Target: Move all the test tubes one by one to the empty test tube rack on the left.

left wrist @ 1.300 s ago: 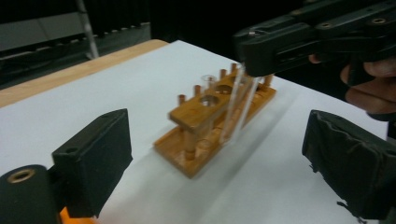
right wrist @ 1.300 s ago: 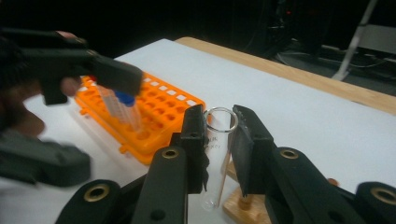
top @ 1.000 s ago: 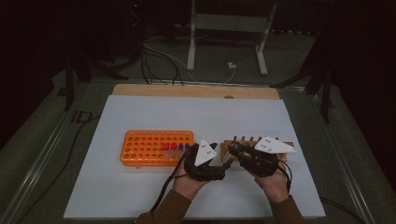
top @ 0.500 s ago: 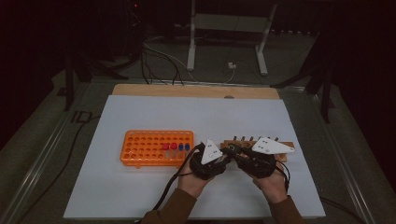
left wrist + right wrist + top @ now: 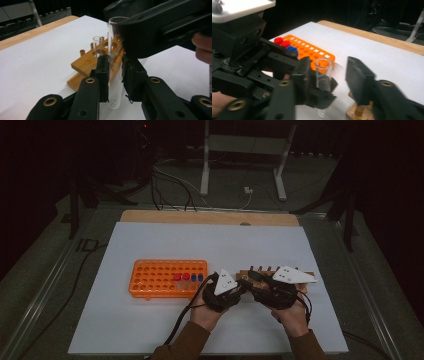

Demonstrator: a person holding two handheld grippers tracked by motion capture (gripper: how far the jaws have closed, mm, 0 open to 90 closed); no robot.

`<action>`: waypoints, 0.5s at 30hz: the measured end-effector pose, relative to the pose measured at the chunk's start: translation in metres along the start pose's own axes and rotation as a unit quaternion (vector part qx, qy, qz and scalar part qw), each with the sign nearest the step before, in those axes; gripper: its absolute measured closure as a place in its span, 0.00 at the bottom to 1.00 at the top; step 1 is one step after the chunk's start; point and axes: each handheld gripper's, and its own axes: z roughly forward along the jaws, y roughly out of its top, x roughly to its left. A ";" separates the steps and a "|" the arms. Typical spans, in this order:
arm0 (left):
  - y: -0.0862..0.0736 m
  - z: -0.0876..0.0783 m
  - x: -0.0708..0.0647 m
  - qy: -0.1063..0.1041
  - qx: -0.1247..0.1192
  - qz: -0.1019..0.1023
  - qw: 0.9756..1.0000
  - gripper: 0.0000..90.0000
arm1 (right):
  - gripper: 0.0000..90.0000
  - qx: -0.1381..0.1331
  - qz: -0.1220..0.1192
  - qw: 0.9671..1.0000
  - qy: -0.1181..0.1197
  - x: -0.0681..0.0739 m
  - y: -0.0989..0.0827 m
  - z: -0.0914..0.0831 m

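White table top [image 5: 150, 330] takes up most of the high view, w/ a wooden strip [image 5: 165, 216] along its far edge. On it, left of centre, sits the orange tube rack [image 5: 155, 277]; two red caps [image 5: 181, 276] and two blue caps [image 5: 196, 277] stand in holes at its right end. Just right of that rack lies the wooden rack [image 5: 86, 63], w/ pegs and round holes; one clear tube [image 5: 98, 42] stands in it, seen in the left gripper view. Both hands meet just in front, between the two racks. Left gripper [image 5: 115, 75] is clamped on the glass test tube [image 5: 114, 62]: tube upright, open mouth up, rounded bottom hanging below the pads, above the white top and just near the wooden rack's end. Left jaws have just been closing, tube between them, pads now pressing on the glass either side. Right gripper [image 5: 329, 75] sits opposite, v. close; its jaws have just been opening and now stand apart, the same tube [image 5: 323, 75] between them, near the left pad, w/ a clear gap to the right one, so released. In the high view the left gripper [image 5: 239, 287] and right gripper [image 5: 250, 287] tips nearly touch.
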 end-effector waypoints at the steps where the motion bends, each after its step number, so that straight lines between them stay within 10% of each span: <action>1: 0.000 -0.001 0.001 0.002 0.002 0.000 1.000 0.84 | 0.53 -0.004 0.003 1.000 -0.001 -0.001 0.000 -0.001; 15: -0.004 -0.018 0.009 0.002 -0.008 -0.015 1.000 0.84 | 0.17 0.007 0.008 0.998 -0.066 -0.016 -0.004 -0.002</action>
